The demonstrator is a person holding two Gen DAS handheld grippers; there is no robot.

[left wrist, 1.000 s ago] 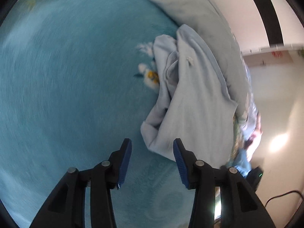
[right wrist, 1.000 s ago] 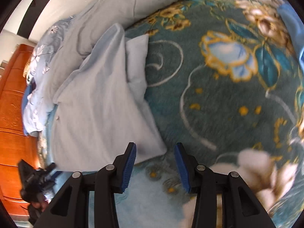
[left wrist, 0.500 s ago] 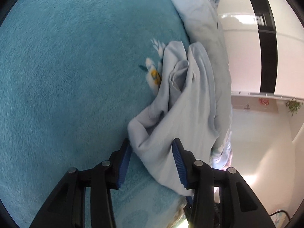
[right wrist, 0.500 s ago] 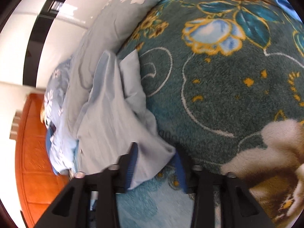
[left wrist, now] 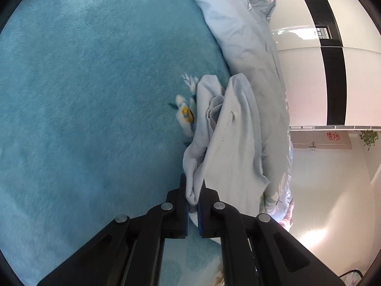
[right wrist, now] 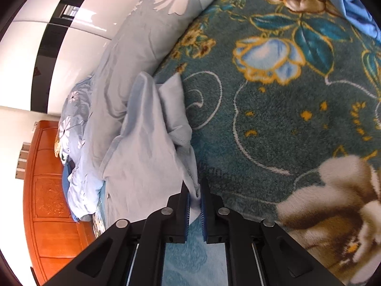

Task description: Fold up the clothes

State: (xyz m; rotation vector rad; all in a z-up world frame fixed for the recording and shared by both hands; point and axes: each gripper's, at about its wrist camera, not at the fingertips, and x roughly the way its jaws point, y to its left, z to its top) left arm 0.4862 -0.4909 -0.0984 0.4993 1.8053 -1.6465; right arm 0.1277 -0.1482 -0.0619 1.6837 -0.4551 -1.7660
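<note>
A pale blue garment point(left wrist: 232, 143) lies crumpled on a plush blanket on a bed. In the left wrist view my left gripper point(left wrist: 193, 190) is shut on one near corner of it, with cloth bunched between the blue pads. In the right wrist view the same garment point(right wrist: 147, 147) stretches away from me, and my right gripper point(right wrist: 195, 193) is shut on its other near corner. The garment's far end rests against a light floral duvet.
The blanket is plain turquoise point(left wrist: 83, 95) on the left side and dark teal with flowers point(right wrist: 285, 95) on the right. A floral duvet point(right wrist: 133, 47) is heaped along the far edge. An orange wooden headboard point(right wrist: 47, 190) and white walls lie beyond. A bright blue cloth point(right wrist: 357, 7) sits far right.
Both grippers were open and short of the garment a second ago. They moved onto its near corners and closed on the cloth.
</note>
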